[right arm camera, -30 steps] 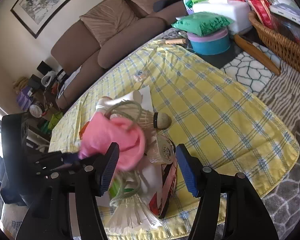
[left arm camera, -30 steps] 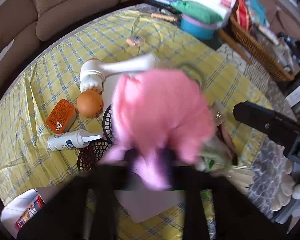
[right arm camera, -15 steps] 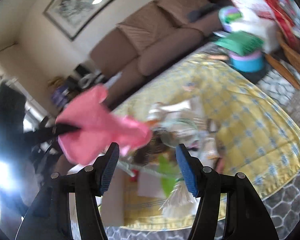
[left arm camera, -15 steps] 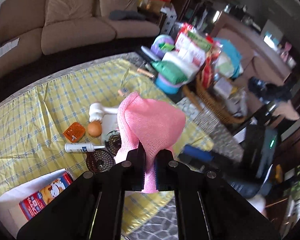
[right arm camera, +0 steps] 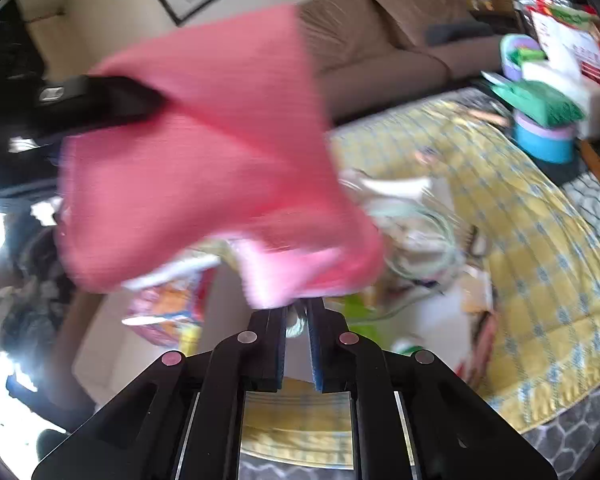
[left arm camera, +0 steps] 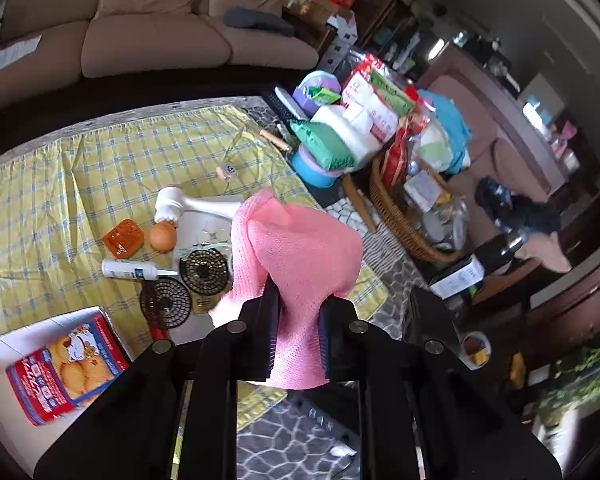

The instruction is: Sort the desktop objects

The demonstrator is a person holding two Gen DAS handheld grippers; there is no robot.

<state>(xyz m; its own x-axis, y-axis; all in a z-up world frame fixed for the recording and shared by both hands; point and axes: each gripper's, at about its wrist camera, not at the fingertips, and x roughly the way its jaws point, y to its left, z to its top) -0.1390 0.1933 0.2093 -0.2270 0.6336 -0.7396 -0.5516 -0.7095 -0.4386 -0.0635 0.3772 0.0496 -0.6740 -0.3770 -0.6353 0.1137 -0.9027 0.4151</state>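
Left tongs (left arm camera: 298, 312) pinch a knitted (waffle-textured) pink cloth (left arm camera: 300, 248).

We can read no text with confidence. The red biscuit box (left arm camera: 66, 362), near the round black grilles (left arm camera: 203, 266), carries print too small to make out; the orange packet (left arm camera: 123, 239) beside the egg (left arm camera: 162, 237) likewise.
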